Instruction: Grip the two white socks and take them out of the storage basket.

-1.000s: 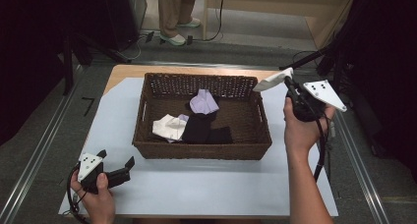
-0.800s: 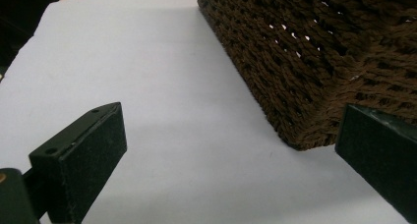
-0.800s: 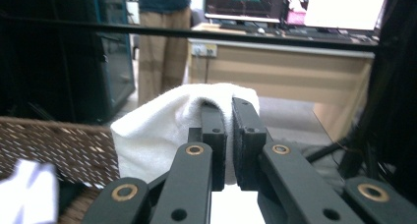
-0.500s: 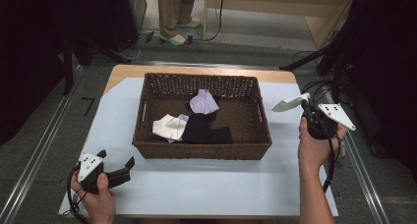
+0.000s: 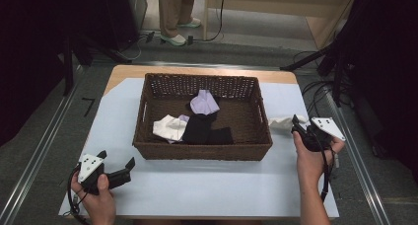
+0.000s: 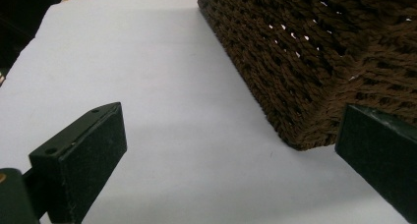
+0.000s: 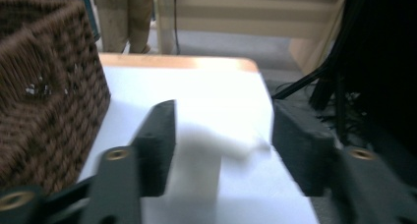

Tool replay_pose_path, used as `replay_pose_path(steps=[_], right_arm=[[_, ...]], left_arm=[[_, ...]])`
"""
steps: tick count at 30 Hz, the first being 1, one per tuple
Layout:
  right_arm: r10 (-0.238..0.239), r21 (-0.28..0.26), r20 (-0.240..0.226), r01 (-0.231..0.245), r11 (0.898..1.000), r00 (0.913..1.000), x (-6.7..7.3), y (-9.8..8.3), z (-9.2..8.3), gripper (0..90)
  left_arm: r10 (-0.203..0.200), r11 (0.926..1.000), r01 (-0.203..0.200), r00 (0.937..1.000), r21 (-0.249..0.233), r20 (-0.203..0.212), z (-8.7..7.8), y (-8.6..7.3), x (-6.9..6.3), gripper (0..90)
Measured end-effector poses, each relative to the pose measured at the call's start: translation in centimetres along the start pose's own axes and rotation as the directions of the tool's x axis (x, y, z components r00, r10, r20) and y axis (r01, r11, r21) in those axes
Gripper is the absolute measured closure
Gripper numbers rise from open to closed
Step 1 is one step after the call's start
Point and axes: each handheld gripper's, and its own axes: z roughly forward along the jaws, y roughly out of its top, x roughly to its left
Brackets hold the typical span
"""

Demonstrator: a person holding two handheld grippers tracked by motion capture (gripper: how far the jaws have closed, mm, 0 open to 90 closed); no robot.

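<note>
Our right tongs (image 5: 295, 122), jaws just opening, hover low around one white cloth (image 5: 282, 124); left tongs (image 5: 117, 165) rest open beside the basket (image 5: 202, 151) holding three cloths.

Ahead of you on the counter (image 5: 148, 77), a pale sheet (image 5: 207, 180) covers most of the top, and only a wooden strip shows at the far edge. A brown wicker basket (image 5: 202, 151) stands on the sheet, holding a lilac cloth (image 5: 204, 102) toward the far wall, a white cloth (image 5: 167, 127) at the left and a black cloth (image 5: 204, 132) just beside it. Beyond the counter you can see a person's legs (image 5: 173, 13) on the floor, with cables (image 5: 315, 87) trailing off to the right.
</note>
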Motion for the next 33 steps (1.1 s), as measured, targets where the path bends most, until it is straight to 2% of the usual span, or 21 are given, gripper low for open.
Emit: replay_pose_path(steps=[6, 9, 11, 12, 13, 16, 17, 18, 21, 22, 23, 24, 25, 26, 27, 28, 29, 30, 31, 32, 33], right_arm=[[0.011, -0.061, -0.04, -0.013, 0.998, 0.9991, 1.2, 2.6, -1.6, 39.4], [-0.015, -0.089, -0.092, 0.007, 0.996, 0.9957, 3.0, 4.2, -2.1, 41.8], [-0.039, -0.107, -0.144, 0.024, 0.994, 0.9889, 5.0, 5.4, -2.3, 43.9], [-0.039, -0.107, -0.144, 0.024, 0.994, 0.9889, 5.0, 5.4, -2.3, 43.9], [-0.062, -0.114, -0.186, 0.041, 0.993, 0.9805, 6.9, 6.2, -2.3, 45.3], [-0.105, -0.108, -0.254, 0.08, 0.991, 0.9614, 10.2, 6.9, -1.8, 47.6], [-0.105, -0.108, -0.254, 0.08, 0.991, 0.9614, 10.2, 6.9, -1.8, 47.6], [-0.133, -0.1, -0.296, 0.108, 0.989, 0.9458, 12.5, 7.0, -1.3, 49.1], [-0.159, -0.079, -0.365, 0.139, 0.987, 0.9172, 15.6, 6.8, -0.5, 53.1], [-0.185, -0.072, -0.373, 0.171, 0.983, 0.9092, 16.6, 6.8, -0.2, 53.7], [-0.191, -0.068, -0.4, 0.179, 0.982, 0.8964, 17.5, 6.9, 0.1, 54.8], [-0.191, -0.068, -0.4, 0.179, 0.982, 0.8964, 17.5, 6.9, 0.1, 54.8], [-0.199, -0.046, -0.442, 0.2, 0.979, 0.8744, 19.3, 6.9, 0.7, 57.0], [-0.199, -0.046, -0.442, 0.2, 0.979, 0.8744, 19.3, 6.9, 0.7, 57.0], [-0.212, -0.014, -0.492, 0.236, 0.972, 0.8443, 21.3, 6.7, 1.6, 57.6], [-0.212, -0.014, -0.492, 0.236, 0.972, 0.8443, 21.3, 6.7, 1.6, 57.6], [-0.217, 0.029, -0.532, 0.273, 0.962, 0.8189, 23.1, 6.4, 2.4, 58.6], [-0.217, 0.029, -0.532, 0.273, 0.962, 0.8189, 23.1, 6.4, 2.4, 58.6], [-0.22, 0.043, -0.544, 0.289, 0.956, 0.8099, 23.7, 6.3, 2.6, 58.9], [-0.215, 0.083, -0.577, 0.319, 0.944, 0.7879, 25.2, 6.1, 3.2, 59.0], [-0.206, 0.098, -0.593, 0.324, 0.941, 0.7781, 25.9, 6.0, 3.5, 58.9]], left_arm=[[0.0, 1.0, 0.0, 1.0, 0.0, -0.001, 0.0, 0.0, 0.0, 0.0], [0.0, 1.0, 0.0, 1.0, 0.0, 0.0, 0.0, 0.0, 0.0, 0.0], [0.0, 1.0, 0.0, 1.0, -0.001, 0.0, 0.0, 0.0, 0.0, 0.0], [0.0, 1.0, 0.0, 1.0, -0.001, 0.0, 0.0, 0.0, 0.0, 0.0], [-0.001, 1.0, 0.001, 1.0, -0.001, -0.001, 0.0, 0.0, 0.0, 0.0], [-0.002, 1.0, 0.002, 1.0, -0.001, 0.0, 0.0, 0.0, 0.0, 0.0], [-0.002, 1.0, 0.002, 1.0, -0.001, 0.0, 0.0, 0.0, 0.0, 0.0], [-0.005, 1.0, 0.005, 1.0, 0.0, 0.002, 0.0, 0.0, 0.0, 0.0], [-0.009, 1.0, 0.009, 0.9999, -0.002, 0.003, 0.0, 0.0, 0.0, 0.0], [-0.01, 0.9999, 0.011, 0.9999, -0.002, 0.005, 0.0, 0.0, 0.0, 0.0], [-0.013, 0.9999, 0.013, 0.9999, -0.002, 0.005, 0.0, 0.0, 0.0, 0.0], [-0.013, 0.9999, 0.013, 0.9999, -0.002, 0.005, 0.0, 0.0, 0.0, 0.0], [-0.013, 0.9999, 0.013, 0.9999, 0.0, 0.007, 0.0, 0.0, 0.1, 0.0], [-0.013, 0.9999, 0.013, 0.9999, 0.0, 0.007, 0.0, 0.0, 0.1, 0.0], [-0.016, 0.9999, 0.016, 0.9999, -0.001, 0.006, 0.0, 0.0, 0.1, 0.0], [-0.016, 0.9999, 0.016, 0.9999, -0.001, 0.006, 0.0, 0.0, 0.1, 0.0], [-0.017, 0.9999, 0.017, 0.9998, 0.0, 0.006, 0.0, 0.0, 0.1, 0.0], [-0.017, 0.9999, 0.017, 0.9998, 0.0, 0.006, 0.0, 0.0, 0.1, 0.0], [-0.017, 0.9999, 0.017, 0.9998, 0.002, 0.007, 0.0, 0.0, 0.1, 0.0], [-0.015, 0.9999, 0.015, 0.9999, 0.0, 0.009, 0.0, 0.0, 0.2, 0.0], [-0.016, 0.9999, 0.016, 0.9998, 0.0, 0.01, 0.0, 0.0, 0.2, 0.0]])
